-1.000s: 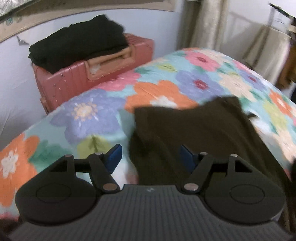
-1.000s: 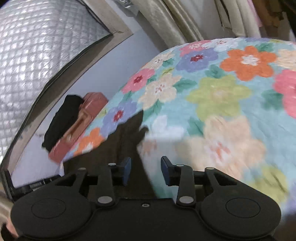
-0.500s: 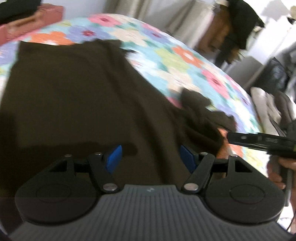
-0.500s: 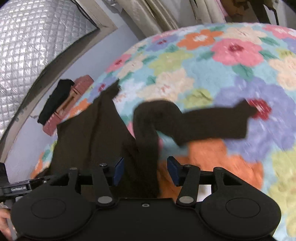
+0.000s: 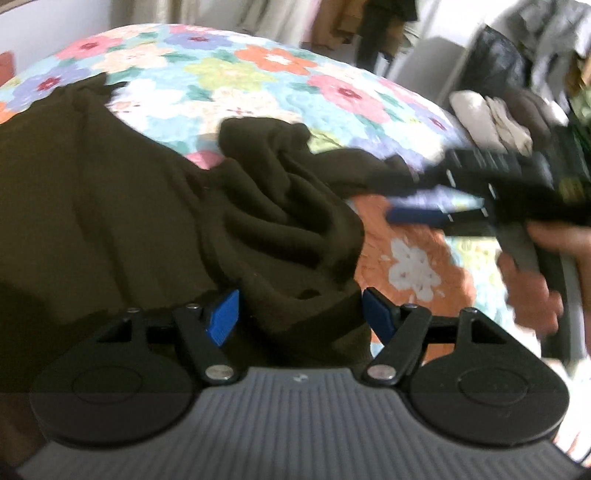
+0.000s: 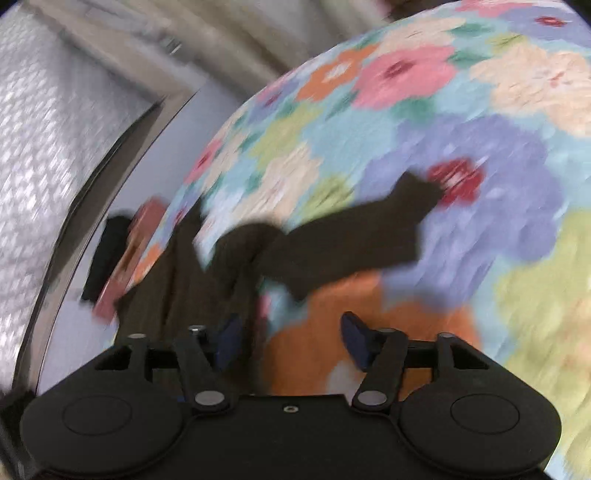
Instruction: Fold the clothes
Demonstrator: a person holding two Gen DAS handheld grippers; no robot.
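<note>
A dark brown sweater (image 5: 92,206) lies spread on the floral bedspread (image 5: 258,74). Its bunched sleeve and side (image 5: 288,221) pile up just ahead of my left gripper (image 5: 299,317), whose jaws are opening. The folds lie between the blue pads (image 5: 221,317) without being pressed. In the right wrist view the sleeve (image 6: 351,236) stretches across the bed, blurred. My right gripper (image 6: 291,339) hovers short of it with jaws opening and only bedspread between them. It also shows in the left wrist view (image 5: 402,199), held by a hand (image 5: 535,280).
A red suitcase (image 6: 136,251) with black clothes (image 6: 107,254) on it stands beyond the bed's far end. Folded light clothes (image 5: 495,114) sit beside the bed on the right. Hanging garments (image 5: 369,22) and a quilted silver panel (image 6: 44,129) line the walls.
The left view has swung from the suitcase across the sweater to the bunched sleeve. The right gripper's jaws have widened, and it has moved over the bed near the sleeve.
</note>
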